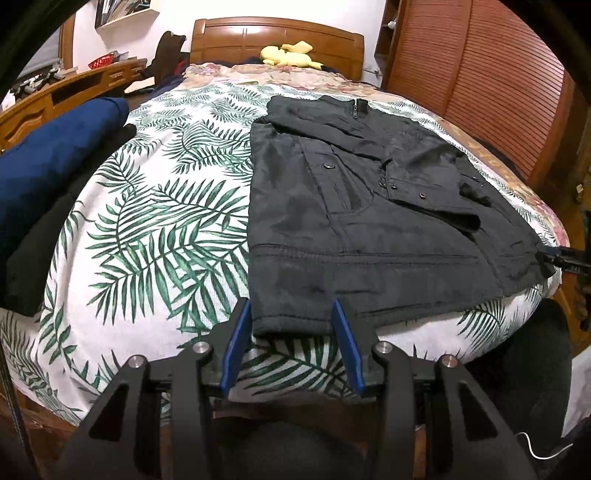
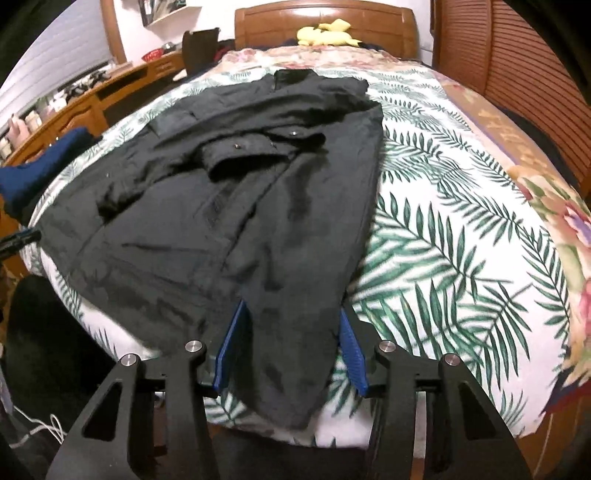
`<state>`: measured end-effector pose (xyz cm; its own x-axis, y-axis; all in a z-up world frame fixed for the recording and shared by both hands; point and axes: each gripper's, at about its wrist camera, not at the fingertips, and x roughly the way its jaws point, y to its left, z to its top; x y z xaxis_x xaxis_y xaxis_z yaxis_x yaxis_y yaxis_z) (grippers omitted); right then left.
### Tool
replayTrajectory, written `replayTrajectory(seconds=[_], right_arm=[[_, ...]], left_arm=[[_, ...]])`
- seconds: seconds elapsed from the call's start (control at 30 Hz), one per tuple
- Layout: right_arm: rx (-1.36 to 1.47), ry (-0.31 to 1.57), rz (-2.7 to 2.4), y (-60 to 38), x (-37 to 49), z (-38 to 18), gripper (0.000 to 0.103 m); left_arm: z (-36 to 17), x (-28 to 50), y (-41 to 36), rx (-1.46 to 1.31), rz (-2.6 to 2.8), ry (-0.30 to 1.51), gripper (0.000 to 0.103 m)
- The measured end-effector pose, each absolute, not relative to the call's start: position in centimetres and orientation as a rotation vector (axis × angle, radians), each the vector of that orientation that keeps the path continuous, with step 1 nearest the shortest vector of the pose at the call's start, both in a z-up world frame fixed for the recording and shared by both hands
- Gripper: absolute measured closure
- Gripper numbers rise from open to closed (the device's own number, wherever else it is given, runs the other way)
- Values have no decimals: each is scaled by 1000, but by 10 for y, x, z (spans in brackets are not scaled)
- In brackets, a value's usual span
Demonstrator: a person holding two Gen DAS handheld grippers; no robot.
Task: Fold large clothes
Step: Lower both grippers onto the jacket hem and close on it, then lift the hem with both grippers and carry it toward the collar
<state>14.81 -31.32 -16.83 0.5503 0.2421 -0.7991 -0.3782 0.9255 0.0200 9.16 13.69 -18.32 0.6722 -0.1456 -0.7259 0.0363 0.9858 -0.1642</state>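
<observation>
A black jacket lies flat on the leaf-print bed cover, collar toward the headboard, both sleeves folded across its front. My left gripper is open, its blue fingers on either side of the jacket's near left hem corner. In the right wrist view the jacket fills the middle. My right gripper is open with the near right hem corner lying between its fingers. The right gripper's tip also shows at the far right edge of the left wrist view.
A dark blue folded garment and a black one lie on the bed's left side. A yellow plush toy sits by the wooden headboard. A wooden desk stands left, a slatted wardrobe right.
</observation>
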Motion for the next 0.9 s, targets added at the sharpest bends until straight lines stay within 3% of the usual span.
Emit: replayTrajectory(seconds=[0.27,0.37,0.5,0.8,0.83,0.9], right_arm=[[-150,909,364,-312,141,-172,54],[-128,860,409,-307,137,-163,65],[-109,808,451,-303,134,-151,65],[-83,900,396,-310,145,-172,65],[-81,899,397,-310,144,-172,66],[-91,899,416,-308,144,-171,79]], left_arm=[[-182,94,136,-151,-100,819,61],[-180,94,134,-145,-103,808,68],[-180,94,136,-167,-104,802,69],[-182,98,134,-158,-99,808,69],[-181,98,133,-151,-96,806,75],[-179,99,131,-143,-79,811,87]])
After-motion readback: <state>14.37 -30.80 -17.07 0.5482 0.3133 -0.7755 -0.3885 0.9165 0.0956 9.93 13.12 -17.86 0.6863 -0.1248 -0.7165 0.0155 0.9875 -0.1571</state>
